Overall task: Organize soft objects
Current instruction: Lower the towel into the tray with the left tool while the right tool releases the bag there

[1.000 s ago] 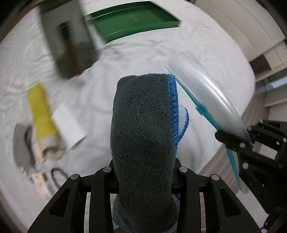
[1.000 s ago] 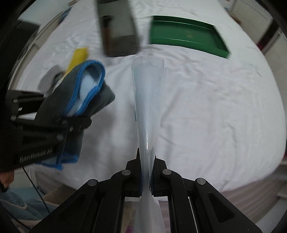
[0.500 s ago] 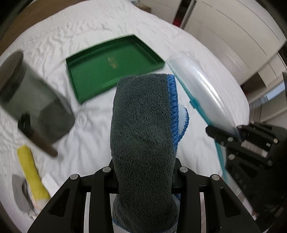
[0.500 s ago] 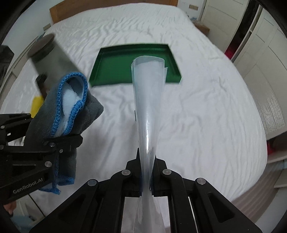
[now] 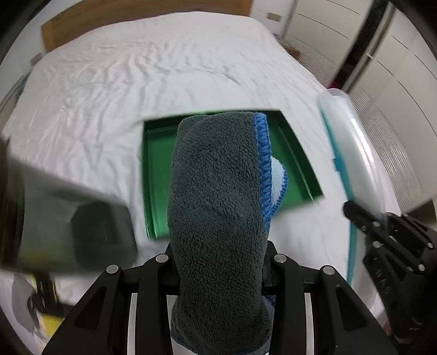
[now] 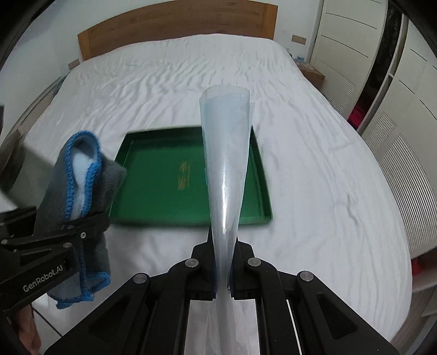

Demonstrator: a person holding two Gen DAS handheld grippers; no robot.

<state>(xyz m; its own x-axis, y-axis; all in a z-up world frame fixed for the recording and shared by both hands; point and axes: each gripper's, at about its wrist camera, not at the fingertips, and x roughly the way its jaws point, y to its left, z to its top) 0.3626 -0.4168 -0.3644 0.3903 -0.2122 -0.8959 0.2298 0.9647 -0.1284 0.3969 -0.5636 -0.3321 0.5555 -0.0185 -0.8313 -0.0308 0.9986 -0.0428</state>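
Note:
My left gripper (image 5: 220,254) is shut on a folded grey fleece cloth (image 5: 215,204) with blue stitched edging, which stands up between its fingers. My right gripper (image 6: 222,251) is shut on a clear plastic zip bag (image 6: 226,153) that rises in a narrow cone; its teal strip shows in the left wrist view on the bag (image 5: 347,142). A green tray (image 6: 164,174) lies empty on the white bed, just beyond both grippers. From the right wrist view the left gripper (image 6: 90,221) and the cloth (image 6: 82,169) hang at the left, short of the tray's near left corner.
White wrinkled bed sheet (image 6: 314,177) surrounds the tray. A blurred grey container (image 5: 68,218) fills the left of the left wrist view, with a yellow item (image 5: 52,325) below it. A wooden headboard (image 6: 174,24) closes the far end; white wardrobe doors (image 6: 382,68) stand to the right.
Both grippers have swept across the bed with the cloth and the bag still held. The green tray now lies straight ahead of them; the grey container and yellow item slid to the left edge.

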